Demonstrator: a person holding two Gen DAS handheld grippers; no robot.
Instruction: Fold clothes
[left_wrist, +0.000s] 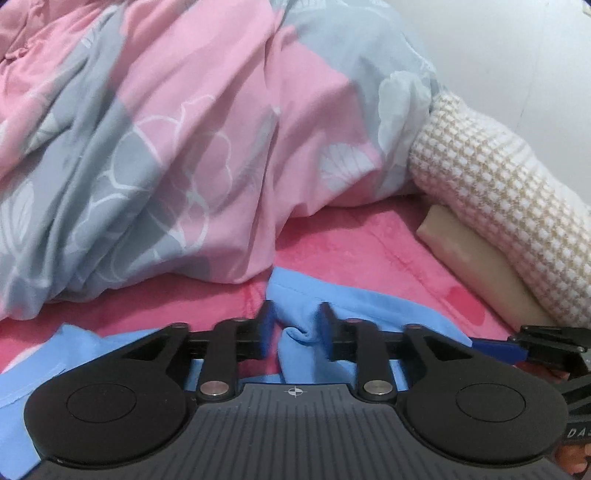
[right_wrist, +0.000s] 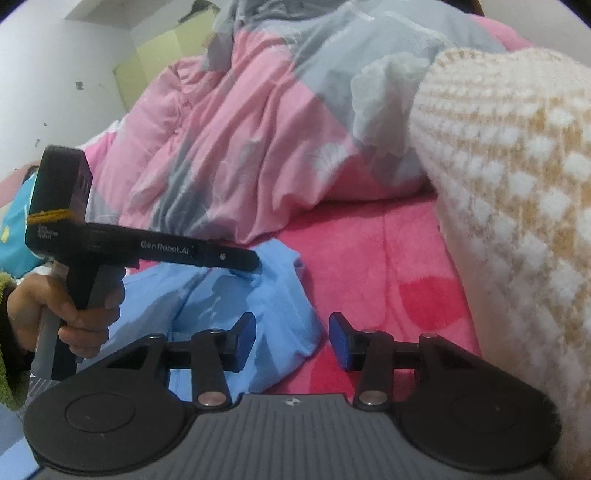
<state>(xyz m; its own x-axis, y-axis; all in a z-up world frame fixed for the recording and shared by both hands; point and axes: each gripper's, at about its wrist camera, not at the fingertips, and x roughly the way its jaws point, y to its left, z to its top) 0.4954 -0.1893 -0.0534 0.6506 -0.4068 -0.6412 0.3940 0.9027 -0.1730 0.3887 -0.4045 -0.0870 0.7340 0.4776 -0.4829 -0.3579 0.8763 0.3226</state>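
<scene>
The blue garment lies rumpled on the pink blanket, bunched between the left gripper's parted jaws. The right gripper gapes, empty, beside its edge. Soft, light cloth; best pinched at a hem.

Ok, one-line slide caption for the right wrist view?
Open right gripper over the blue garment on a pink blanket; left gripper alongside.

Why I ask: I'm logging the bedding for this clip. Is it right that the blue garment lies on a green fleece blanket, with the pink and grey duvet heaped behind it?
Not quite: the fleece blanket under the blue garment is pink-red, not green, as the right wrist view shows plainly. The rest holds: the pink and grey duvet is heaped behind the garment.
</scene>
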